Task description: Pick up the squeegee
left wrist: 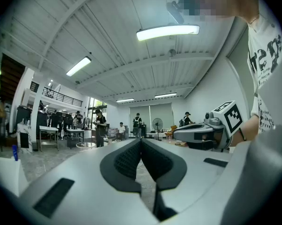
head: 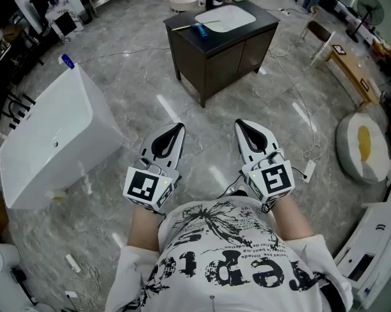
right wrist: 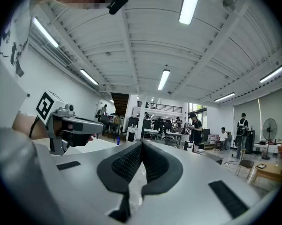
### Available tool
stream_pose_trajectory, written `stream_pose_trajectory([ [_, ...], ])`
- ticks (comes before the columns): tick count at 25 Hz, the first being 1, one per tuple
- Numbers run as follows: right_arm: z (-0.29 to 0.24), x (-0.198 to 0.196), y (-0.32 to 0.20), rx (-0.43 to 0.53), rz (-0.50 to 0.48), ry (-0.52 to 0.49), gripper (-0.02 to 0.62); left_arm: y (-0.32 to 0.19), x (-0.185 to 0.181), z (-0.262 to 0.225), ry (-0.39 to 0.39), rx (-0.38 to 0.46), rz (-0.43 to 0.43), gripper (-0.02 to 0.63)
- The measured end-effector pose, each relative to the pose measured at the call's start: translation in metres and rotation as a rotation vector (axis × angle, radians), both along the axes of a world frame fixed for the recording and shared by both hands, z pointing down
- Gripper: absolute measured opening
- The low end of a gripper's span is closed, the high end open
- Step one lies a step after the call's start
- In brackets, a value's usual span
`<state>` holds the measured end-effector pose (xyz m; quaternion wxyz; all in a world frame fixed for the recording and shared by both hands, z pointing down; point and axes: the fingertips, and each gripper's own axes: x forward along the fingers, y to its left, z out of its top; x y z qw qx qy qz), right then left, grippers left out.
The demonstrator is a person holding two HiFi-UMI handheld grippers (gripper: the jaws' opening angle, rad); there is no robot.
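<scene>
Both tongs are clenched on nothing. The grey left gripper [head: 177, 130] and grey right gripper [head: 242, 125] sit low in the frame, near the person's chest. The blue-handled squeegee [head: 201, 30] lies at upper centre on the dark cabinet [head: 215, 57], left of its white basin [head: 224, 17] and well apart from both grippers. It would be best to close in first, open one pair of jaws, then meet the handle squarely.

Left claw [head: 175, 131] closed and empty, right claw [head: 244, 127] likewise, both level, side by side
</scene>
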<state>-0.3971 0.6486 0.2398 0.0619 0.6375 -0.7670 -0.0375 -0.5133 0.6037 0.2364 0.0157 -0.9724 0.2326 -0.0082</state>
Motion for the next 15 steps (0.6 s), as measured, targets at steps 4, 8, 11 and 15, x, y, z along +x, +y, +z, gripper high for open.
stream_pose_trajectory([
  [4,0.001,0.000,-0.001,-0.001,0.001,0.005,0.012,-0.001,0.002,0.001,-0.003,0.001,0.001,0.012],
  [8,0.003,-0.002,-0.007,-0.005,0.004,0.008,0.012,-0.007,0.002,0.003,-0.002,-0.001,0.009,0.012],
  [11,0.002,-0.006,-0.015,-0.005,0.005,0.010,0.012,-0.014,0.001,0.003,-0.002,-0.005,0.013,0.012],
  [15,0.006,-0.005,-0.022,-0.014,0.032,-0.018,0.014,-0.021,-0.002,0.009,0.007,-0.027,0.011,0.012],
])
